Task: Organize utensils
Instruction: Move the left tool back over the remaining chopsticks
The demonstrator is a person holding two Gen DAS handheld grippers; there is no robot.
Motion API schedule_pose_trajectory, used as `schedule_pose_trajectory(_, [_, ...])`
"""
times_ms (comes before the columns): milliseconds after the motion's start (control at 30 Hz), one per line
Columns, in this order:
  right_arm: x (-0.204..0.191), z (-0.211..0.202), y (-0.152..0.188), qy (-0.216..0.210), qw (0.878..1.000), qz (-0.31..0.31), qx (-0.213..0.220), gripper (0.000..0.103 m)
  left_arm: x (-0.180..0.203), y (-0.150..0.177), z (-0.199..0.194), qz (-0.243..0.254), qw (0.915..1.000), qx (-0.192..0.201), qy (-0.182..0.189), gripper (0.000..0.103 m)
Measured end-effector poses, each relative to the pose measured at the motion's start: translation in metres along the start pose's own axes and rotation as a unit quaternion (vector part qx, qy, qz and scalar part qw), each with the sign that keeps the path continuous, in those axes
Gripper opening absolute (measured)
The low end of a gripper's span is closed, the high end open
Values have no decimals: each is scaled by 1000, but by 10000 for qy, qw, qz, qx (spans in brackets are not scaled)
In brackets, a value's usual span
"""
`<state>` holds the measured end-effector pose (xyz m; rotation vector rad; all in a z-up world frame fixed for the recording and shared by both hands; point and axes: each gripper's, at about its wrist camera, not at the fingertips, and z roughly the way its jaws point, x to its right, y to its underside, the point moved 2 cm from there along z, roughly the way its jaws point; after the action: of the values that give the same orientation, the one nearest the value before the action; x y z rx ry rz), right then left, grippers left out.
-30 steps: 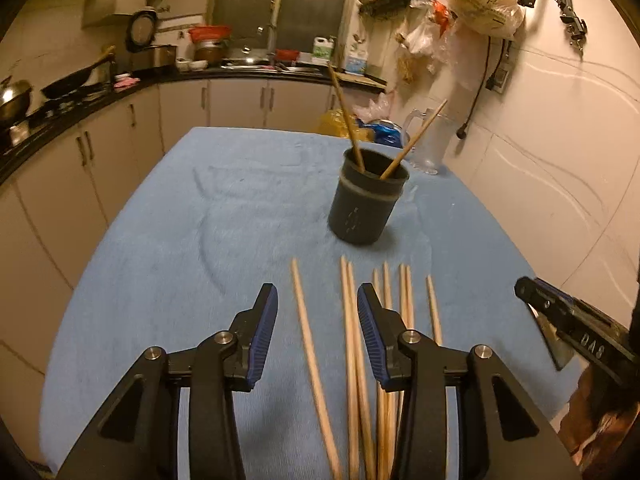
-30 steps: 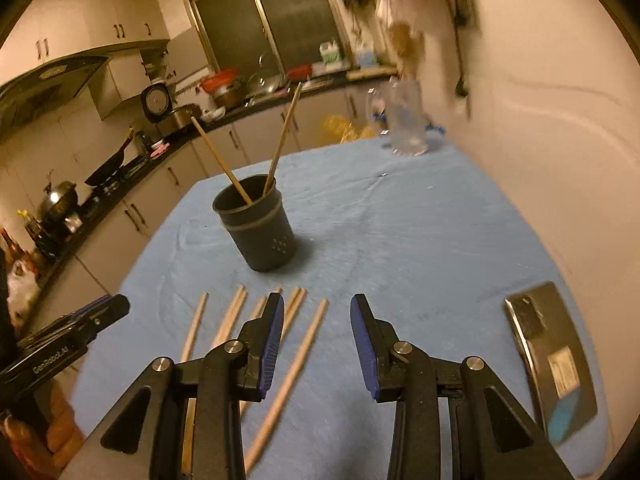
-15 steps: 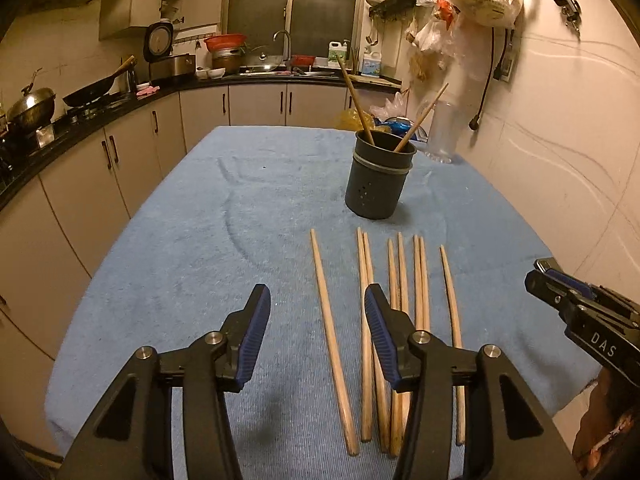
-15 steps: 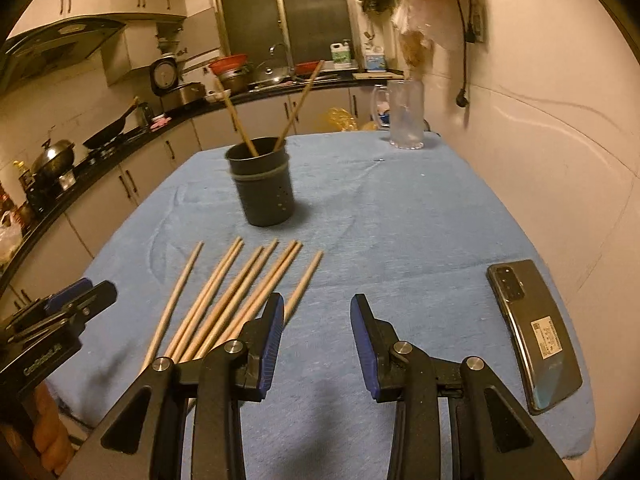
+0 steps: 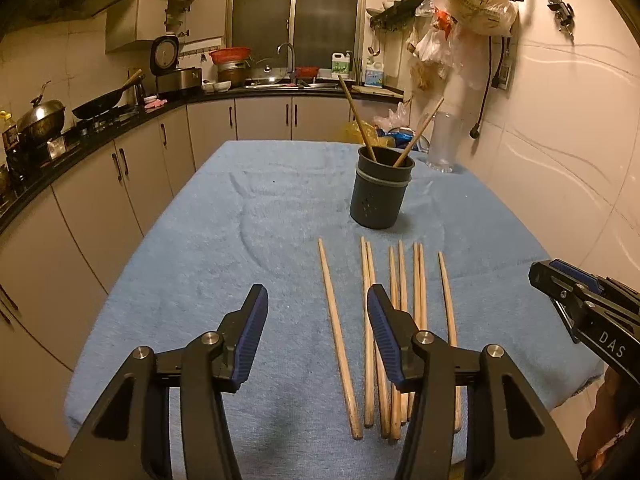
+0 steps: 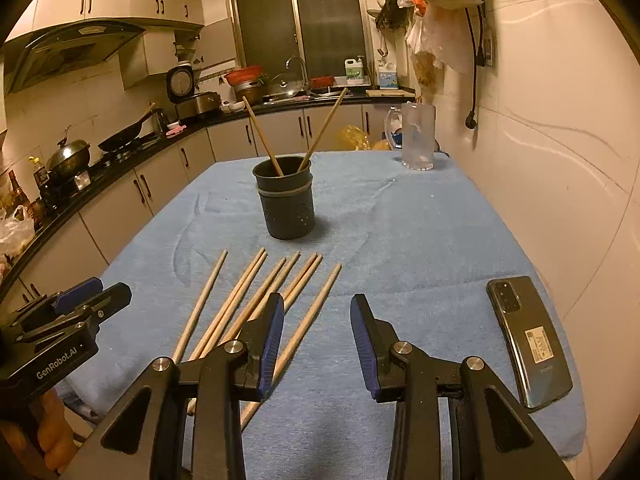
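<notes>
Several wooden chopsticks (image 5: 366,320) lie side by side on the blue cloth, also in the right wrist view (image 6: 256,304). A dark utensil holder (image 5: 380,192) stands behind them with two chopsticks leaning in it; it also shows in the right wrist view (image 6: 286,202). My left gripper (image 5: 318,312) is open and empty, held above the near ends of the left chopsticks. My right gripper (image 6: 318,320) is open and empty, above the rightmost chopstick's near end. Each gripper shows at the edge of the other's view.
A dark smartphone (image 6: 528,340) lies on the cloth at the right, near the wall. A clear glass pitcher (image 6: 418,136) stands at the table's far right corner. Kitchen counters with a wok (image 5: 102,104) and pots run along the left and back.
Both grippers have pulled back and risen from the holder toward the table's near edge, so the whole row of chopsticks now shows. Both stayed open.
</notes>
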<state>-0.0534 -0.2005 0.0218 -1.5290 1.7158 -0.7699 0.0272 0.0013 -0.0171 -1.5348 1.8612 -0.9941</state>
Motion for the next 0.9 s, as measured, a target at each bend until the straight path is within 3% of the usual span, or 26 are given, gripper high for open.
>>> schedule_pose_trajectory(467, [-6, 6, -2, 98, 9999, -86, -94, 37, -5, -2, 11, -72, 9999, -98, 58, 52])
schedule_pose_trajectory(900, [-7, 36, -1, 33, 9991, -119, -414, 37, -15, 4, 40, -181, 9988, -457, 26, 52])
